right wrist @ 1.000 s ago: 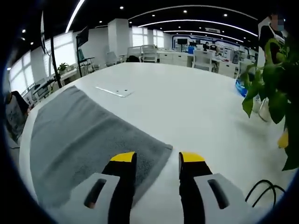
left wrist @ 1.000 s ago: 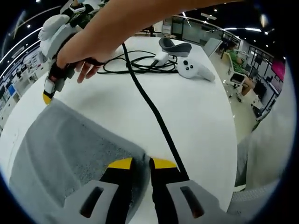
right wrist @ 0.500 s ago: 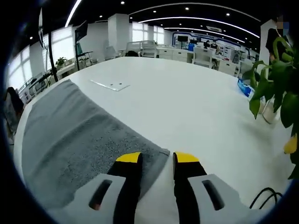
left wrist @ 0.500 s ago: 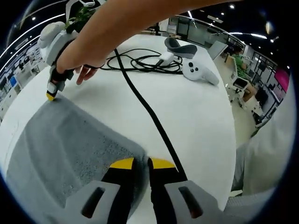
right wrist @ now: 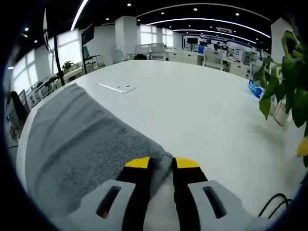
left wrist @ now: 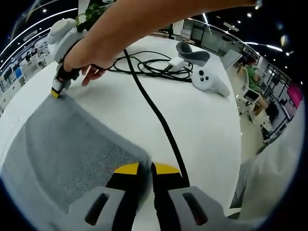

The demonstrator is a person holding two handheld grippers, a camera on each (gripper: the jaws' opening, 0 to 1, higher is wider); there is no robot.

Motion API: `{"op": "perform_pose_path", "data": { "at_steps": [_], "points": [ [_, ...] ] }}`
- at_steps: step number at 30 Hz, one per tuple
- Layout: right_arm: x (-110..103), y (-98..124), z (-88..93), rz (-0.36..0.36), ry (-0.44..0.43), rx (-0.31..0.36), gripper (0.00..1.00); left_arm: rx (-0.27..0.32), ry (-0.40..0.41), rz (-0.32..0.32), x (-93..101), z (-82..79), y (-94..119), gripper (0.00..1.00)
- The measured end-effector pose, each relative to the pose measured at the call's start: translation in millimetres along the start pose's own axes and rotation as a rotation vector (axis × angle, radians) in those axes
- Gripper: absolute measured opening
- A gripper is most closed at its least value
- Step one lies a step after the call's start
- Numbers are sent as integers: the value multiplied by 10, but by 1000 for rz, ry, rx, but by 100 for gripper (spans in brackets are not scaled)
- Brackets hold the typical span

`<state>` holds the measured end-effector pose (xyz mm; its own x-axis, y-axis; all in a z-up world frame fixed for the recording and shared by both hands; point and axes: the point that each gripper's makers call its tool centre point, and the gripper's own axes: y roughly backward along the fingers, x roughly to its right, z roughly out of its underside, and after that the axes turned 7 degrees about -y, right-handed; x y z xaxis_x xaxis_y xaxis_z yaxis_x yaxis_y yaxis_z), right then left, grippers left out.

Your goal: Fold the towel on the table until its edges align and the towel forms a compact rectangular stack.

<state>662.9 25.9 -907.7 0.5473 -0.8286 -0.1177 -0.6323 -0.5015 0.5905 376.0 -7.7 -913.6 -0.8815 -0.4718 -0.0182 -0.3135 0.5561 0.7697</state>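
Note:
A grey towel (left wrist: 62, 144) lies flat on the white table (left wrist: 202, 125). My left gripper (left wrist: 146, 168) is shut on the towel's near corner, the cloth edge pinched between its yellow tips. In the right gripper view the same towel (right wrist: 77, 134) spreads away to the left, and my right gripper (right wrist: 162, 162) is shut on its corner. In the left gripper view that right gripper (left wrist: 56, 93) shows at the upper left, held by a hand (left wrist: 91, 57), its tip down on the towel's far corner.
A black cable (left wrist: 159, 120) runs across the table past my left jaws, with a coil and white controllers (left wrist: 208, 81) behind. A flat white plate (right wrist: 118, 87) lies beyond the towel. A potted plant (right wrist: 288, 72) stands at the right. The table's edge is close on the right.
My right gripper's jaws have closed from wide apart onto the towel corner. The left gripper has kept its hold, and its view has shifted slightly.

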Motion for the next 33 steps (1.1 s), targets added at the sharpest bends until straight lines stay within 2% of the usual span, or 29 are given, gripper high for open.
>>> {"op": "perform_pose_path", "data": {
  "at_steps": [4, 6, 13, 17, 19, 27, 30, 32, 33],
  "points": [
    [78, -15, 29, -13, 18, -10, 4, -2, 0, 3, 73, -56, -41, 9],
    [147, 2, 44, 6, 40, -20, 3, -2, 7, 7, 106, -80, -58, 9],
    [300, 197, 155, 26, 24, -28, 1, 30, 63, 22, 257, -167, -120, 7],
    [412, 299, 212, 38, 16, -29, 1, 46, 68, 49, 316, -219, -131, 6],
    [451, 350, 208, 48, 18, -24, 1, 69, 53, 60, 325, -277, -97, 3],
    [430, 452, 106, 39, 11, 9, 2, 58, 46, 39, 281, -279, -46, 3],
    [432, 451, 113, 33, 5, 9, 2, 70, -81, -8, 213, -289, -61, 4],
    [444, 446, 111, 33, 1, 13, 2, 69, -123, -5, 237, -289, -74, 7],
    [448, 445, 106, 34, 1, 16, 2, 77, -110, -7, 245, -300, -70, 10]
  ]
}}
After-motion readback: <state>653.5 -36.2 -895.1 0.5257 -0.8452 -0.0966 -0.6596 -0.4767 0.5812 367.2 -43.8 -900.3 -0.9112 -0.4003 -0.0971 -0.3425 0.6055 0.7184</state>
